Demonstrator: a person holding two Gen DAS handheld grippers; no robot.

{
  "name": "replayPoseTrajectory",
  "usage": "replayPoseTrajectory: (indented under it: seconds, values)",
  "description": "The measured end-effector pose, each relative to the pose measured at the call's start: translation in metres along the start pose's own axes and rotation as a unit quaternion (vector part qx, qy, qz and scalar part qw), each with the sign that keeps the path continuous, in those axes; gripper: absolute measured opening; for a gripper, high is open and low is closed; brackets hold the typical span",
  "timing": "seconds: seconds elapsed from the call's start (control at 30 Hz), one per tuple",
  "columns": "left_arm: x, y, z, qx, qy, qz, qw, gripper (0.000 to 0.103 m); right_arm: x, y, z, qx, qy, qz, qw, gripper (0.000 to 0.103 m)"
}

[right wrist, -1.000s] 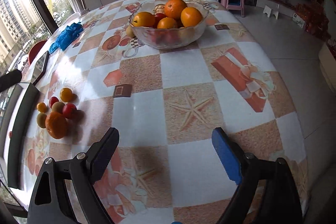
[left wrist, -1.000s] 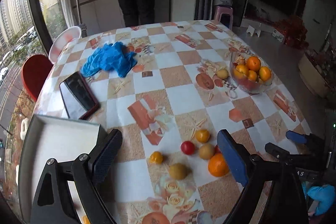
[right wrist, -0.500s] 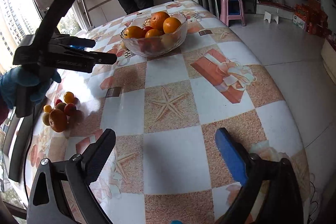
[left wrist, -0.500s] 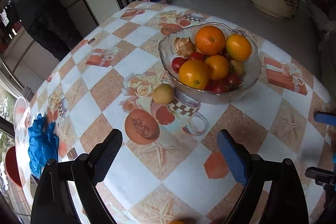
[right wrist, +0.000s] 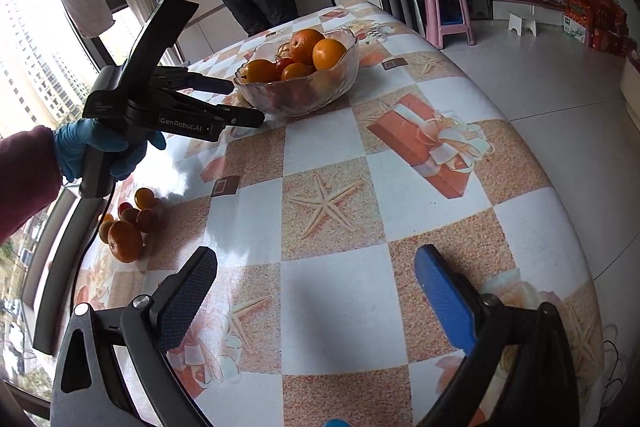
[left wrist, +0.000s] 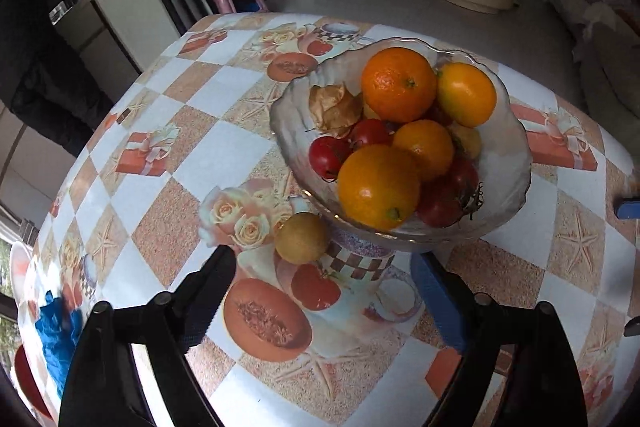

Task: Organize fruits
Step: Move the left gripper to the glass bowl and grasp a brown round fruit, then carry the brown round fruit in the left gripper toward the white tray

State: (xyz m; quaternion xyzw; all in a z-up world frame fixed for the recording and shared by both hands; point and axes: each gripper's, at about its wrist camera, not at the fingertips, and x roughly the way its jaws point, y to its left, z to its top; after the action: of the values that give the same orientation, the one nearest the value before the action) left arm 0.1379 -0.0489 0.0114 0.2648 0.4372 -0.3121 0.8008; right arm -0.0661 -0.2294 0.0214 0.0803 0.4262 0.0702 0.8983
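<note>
Approach step — left gripper (left wrist: 320,283), empty and narrowing, nears the pear (left wrist: 301,237) beside the bowl (left wrist: 506,183); right gripper (right wrist: 316,291) idles wide, empty — closing comes next.

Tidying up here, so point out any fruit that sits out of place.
A small round yellow-brown fruit lies loose on the chequered tablecloth, right beside the clear glass bowl rather than in it. Further off, a cluster of small fruits with one orange sits scattered near the table's edge, outside any container.
</note>
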Motion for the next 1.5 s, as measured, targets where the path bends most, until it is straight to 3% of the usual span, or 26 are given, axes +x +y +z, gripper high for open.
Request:
replayPoseTrajectory:
  seconds: [0.13,0.2,0.27,0.33,0.37,0.6,0.73,0.87,0.97,1.03,1.2,1.33,1.43,1.47,1.5]
  values:
    - [0.0,0.001,0.002,0.016,-0.004,-0.03,0.9994,0.078,-0.001,-0.002,-0.001,0.006,-0.004,0.006,1.0,0.099]
    - [0.0,0.003,0.002,0.014,-0.001,-0.07,0.9975,0.052,-0.001,-0.003,-0.001,0.009,-0.005,0.007,1.0,0.099]
    - [-0.002,0.002,0.001,0.012,-0.002,-0.092,0.9957,0.04,-0.001,-0.003,-0.002,0.01,-0.007,0.009,1.0,0.099]
    - [-0.003,-0.001,0.0,0.013,-0.004,-0.092,0.9957,0.035,-0.001,-0.002,-0.002,0.01,-0.007,0.009,1.0,0.099]
    - [-0.004,-0.004,0.0,0.012,-0.004,-0.091,0.9957,0.026,-0.001,-0.003,-0.002,0.01,-0.006,0.008,1.0,0.099]
    - [-0.03,-0.01,-0.01,-0.021,-0.001,-0.06,0.998,0.026,0.001,0.002,-0.002,-0.003,0.0,-0.008,1.0,0.099]
    - [-0.076,-0.008,-0.023,-0.066,-0.036,-0.055,0.9957,0.026,0.004,0.01,-0.001,-0.026,0.012,-0.024,0.999,0.1]
    - [-0.127,-0.022,-0.061,-0.121,-0.06,-0.024,0.9906,0.026,0.012,0.026,-0.005,-0.08,0.037,-0.06,0.994,0.102]
    - [-0.154,-0.038,-0.109,-0.198,-0.064,-0.002,0.9781,0.026,0.018,0.038,-0.011,-0.118,0.053,-0.099,0.987,0.102]
    - [-0.163,-0.051,-0.145,-0.25,-0.062,0.021,0.9661,0.026,0.017,0.043,-0.014,-0.12,0.056,-0.096,0.986,0.102]
    - [-0.166,-0.074,-0.223,-0.374,-0.049,0.085,0.9224,0.026,0.014,0.058,-0.022,-0.131,0.073,-0.091,0.985,0.102]
    - [-0.151,-0.088,-0.25,-0.421,-0.031,0.115,0.8992,0.026,0.018,0.067,-0.02,-0.128,0.092,-0.094,0.983,0.103]
    - [-0.148,-0.096,-0.248,-0.419,-0.035,0.157,0.8937,0.027,0.024,0.066,-0.012,-0.12,0.101,-0.102,0.982,0.103]
    - [-0.146,-0.096,-0.246,-0.42,-0.033,0.164,0.8922,0.03,0.026,0.065,-0.009,-0.116,0.104,-0.105,0.982,0.103]
    - [-0.144,-0.096,-0.245,-0.421,-0.036,0.161,0.8919,0.055,0.027,0.065,-0.007,-0.113,0.107,-0.106,0.982,0.103]
